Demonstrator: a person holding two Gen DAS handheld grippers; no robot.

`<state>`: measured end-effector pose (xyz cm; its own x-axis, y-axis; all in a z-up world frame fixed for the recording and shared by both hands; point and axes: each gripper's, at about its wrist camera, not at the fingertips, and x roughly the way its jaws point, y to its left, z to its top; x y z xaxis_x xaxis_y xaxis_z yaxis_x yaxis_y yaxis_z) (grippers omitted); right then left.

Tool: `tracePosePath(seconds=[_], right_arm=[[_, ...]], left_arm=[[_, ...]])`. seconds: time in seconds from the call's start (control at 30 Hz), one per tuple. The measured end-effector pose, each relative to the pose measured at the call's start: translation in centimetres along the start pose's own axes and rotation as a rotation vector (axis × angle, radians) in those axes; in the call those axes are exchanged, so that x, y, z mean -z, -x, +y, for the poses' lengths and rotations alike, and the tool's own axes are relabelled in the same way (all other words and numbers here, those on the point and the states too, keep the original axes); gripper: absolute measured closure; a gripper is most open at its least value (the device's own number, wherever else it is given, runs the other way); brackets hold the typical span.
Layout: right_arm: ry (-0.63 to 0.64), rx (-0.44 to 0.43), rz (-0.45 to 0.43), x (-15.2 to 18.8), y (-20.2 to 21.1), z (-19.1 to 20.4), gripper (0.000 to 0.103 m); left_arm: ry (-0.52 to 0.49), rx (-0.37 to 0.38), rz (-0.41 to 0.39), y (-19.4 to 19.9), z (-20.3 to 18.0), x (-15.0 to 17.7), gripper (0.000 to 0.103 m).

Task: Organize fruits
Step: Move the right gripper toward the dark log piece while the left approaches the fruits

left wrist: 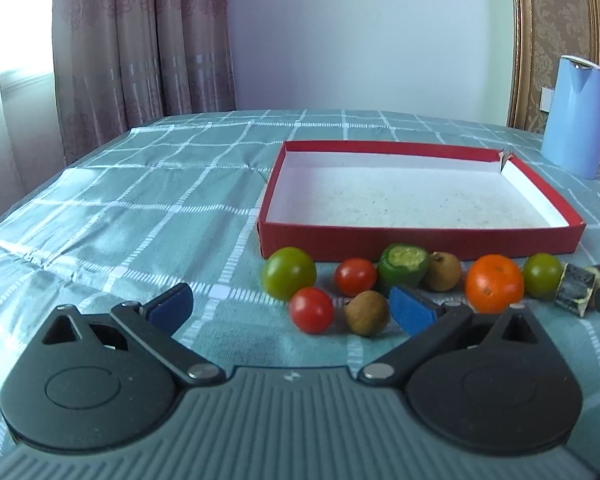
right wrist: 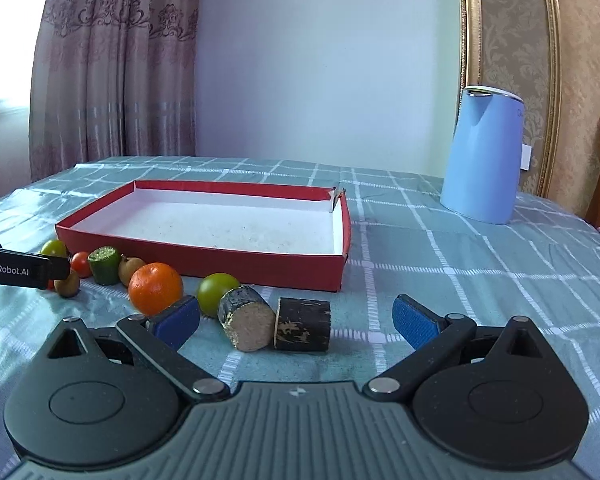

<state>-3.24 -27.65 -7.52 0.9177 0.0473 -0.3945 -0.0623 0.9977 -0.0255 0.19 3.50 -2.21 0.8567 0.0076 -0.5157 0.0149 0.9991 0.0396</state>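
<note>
A: What could be upset first, nearest the left tool (left wrist: 290,306)?

B: Its jaws are held wide apart with nothing between them, and a red cherry tomato (left wrist: 311,309) and a brown longan (left wrist: 367,313) are found just ahead. If the pads are closed off-centre, a round fruit could be squirted sideways and sent rolling over the checked cloth (left wrist: 140,216) of the table.

A: And by the right tool (right wrist: 296,316)?

B: It is likewise spread open and empty. Two dark cut cylinders (right wrist: 276,326) are lain touching between its pads, so both could be caught at once, or one knocked away. The orange (right wrist: 155,288) and a green tomato (right wrist: 216,292) are set just beside its left pad and could be nudged.

A: Further back?

B: The remaining fruit is strung in a row against the front wall of the red box (left wrist: 420,240); that low wall could be clipped by a carried piece, and the light box shoved

A: What is held in the box?

B: Nothing; only its speckled white floor is seen. The blue kettle (right wrist: 482,156) is stood well behind, and its contents cannot be told
</note>
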Motion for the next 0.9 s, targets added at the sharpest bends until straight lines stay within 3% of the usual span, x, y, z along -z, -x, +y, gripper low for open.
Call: tracePosePath(seconds=[0.9], right_arm=[[-0.011,0.055,0.038,0.3,-0.9,-1.9,0.004]], left_arm=[[0.034,0.066,0.028,-1.1,0.6,0.5,0.0]])
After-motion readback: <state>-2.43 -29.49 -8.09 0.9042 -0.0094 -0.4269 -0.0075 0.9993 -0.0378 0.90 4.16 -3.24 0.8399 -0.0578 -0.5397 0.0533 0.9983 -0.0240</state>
